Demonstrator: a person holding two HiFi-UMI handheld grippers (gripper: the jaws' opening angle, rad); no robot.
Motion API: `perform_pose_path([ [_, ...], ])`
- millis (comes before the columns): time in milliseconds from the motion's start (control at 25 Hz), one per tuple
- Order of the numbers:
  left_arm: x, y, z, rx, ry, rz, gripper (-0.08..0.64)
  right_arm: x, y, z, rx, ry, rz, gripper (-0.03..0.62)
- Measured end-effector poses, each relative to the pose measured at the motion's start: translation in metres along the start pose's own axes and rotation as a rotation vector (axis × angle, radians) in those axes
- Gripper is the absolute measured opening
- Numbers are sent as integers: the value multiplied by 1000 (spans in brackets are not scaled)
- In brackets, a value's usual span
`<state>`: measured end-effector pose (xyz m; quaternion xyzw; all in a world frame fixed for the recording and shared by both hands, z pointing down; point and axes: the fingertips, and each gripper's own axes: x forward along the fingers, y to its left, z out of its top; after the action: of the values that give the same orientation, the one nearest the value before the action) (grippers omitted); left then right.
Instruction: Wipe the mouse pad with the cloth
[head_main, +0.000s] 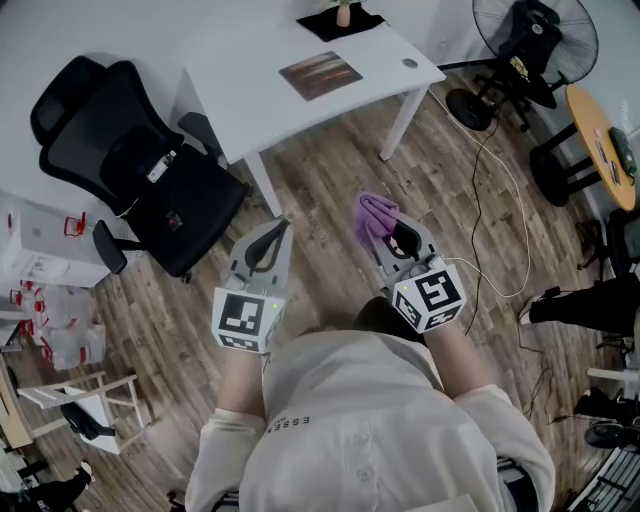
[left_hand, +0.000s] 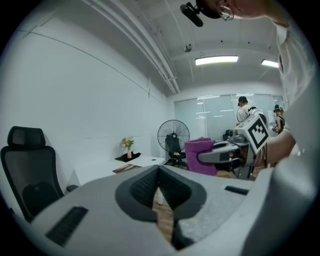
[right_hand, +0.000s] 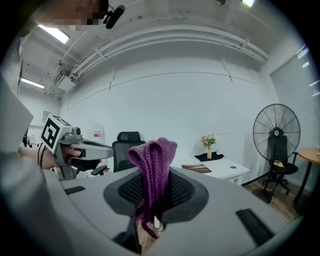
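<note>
Two grippers hang over the wood floor, short of the white desk. The left gripper has its jaws pressed together with nothing between them. The right gripper is clamped on the purple cloth, which stands up in a folded bunch above the jaws; in the right gripper view a loose end dangles below them. The mouse pad, a brownish rectangle, lies flat on the desk, well apart from both grippers. Small lettering on the person's pale top reads "ESSEN"; any further letters cannot be made out. A black office chair stands beside the desk.
</note>
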<state>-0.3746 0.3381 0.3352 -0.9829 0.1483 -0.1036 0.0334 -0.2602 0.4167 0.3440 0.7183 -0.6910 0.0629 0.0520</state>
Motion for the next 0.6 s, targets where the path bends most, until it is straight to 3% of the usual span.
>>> perform_pose_path([
  [280, 49, 18, -7, -23, 41, 56, 0, 38, -47, -8, 23, 37, 71, 103],
  [600, 161, 42, 10, -37, 80, 201, 1, 117, -156, -5, 28, 71, 226, 104],
])
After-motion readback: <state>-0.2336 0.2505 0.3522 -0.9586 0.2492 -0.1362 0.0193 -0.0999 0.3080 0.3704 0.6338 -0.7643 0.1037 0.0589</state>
